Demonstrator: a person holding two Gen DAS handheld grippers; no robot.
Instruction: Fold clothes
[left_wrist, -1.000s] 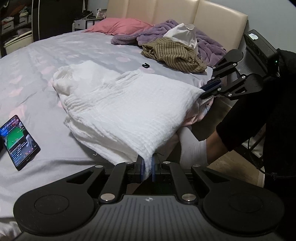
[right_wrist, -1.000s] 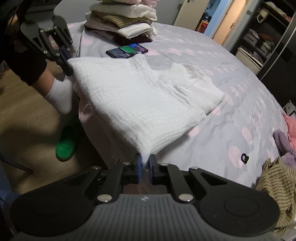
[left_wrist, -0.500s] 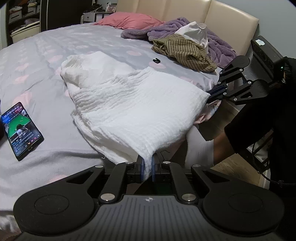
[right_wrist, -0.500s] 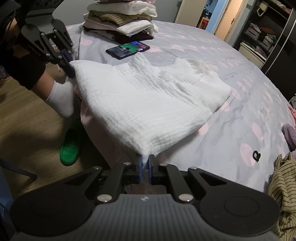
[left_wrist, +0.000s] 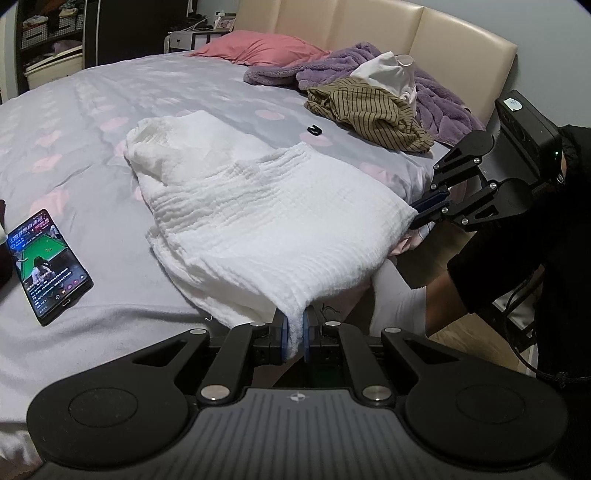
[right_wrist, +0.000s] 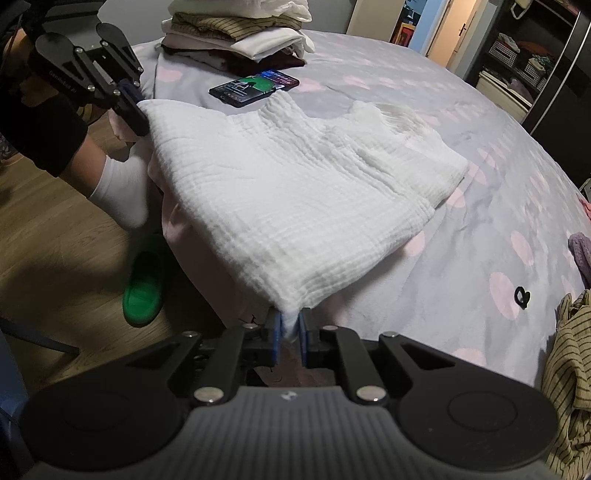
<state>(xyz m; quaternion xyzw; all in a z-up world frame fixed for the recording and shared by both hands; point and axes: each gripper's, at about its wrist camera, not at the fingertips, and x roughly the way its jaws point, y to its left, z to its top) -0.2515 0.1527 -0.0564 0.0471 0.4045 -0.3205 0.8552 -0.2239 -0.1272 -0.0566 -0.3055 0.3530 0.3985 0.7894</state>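
Though barely shifted over the last second, still spread in a rough fold straight ahead of both grippers: the white garment (left_wrist: 280, 221), near corners drawn off the edge of the bed (left_wrist: 110, 92) toward the fingers, far end bunched deeper onto the sheet.

Changed instead at the grip. Pinched at one near corner by the left gripper (left_wrist: 294, 332), pads narrow and pressed tight on the fabric, same as a second ago. At the other corner, inside the right gripper (right_wrist: 289, 338): jaws opening, set wider than half a second back, the corner tip still hanging between the pads but with a sliver of gap beside one of them. Reads as the start of letting go on that side. Probably means this fold counted as laid, with the next fold or a move to the pile to follow.

Ahead and left of the left gripper, a phone (left_wrist: 48, 266), screen lit, flat on the sheet. Far ahead and right of it, a striped top (left_wrist: 369, 110) heaped unfolded. Far ahead of the right gripper, past the phone, a stack of folded clothes (right_wrist: 240, 33).
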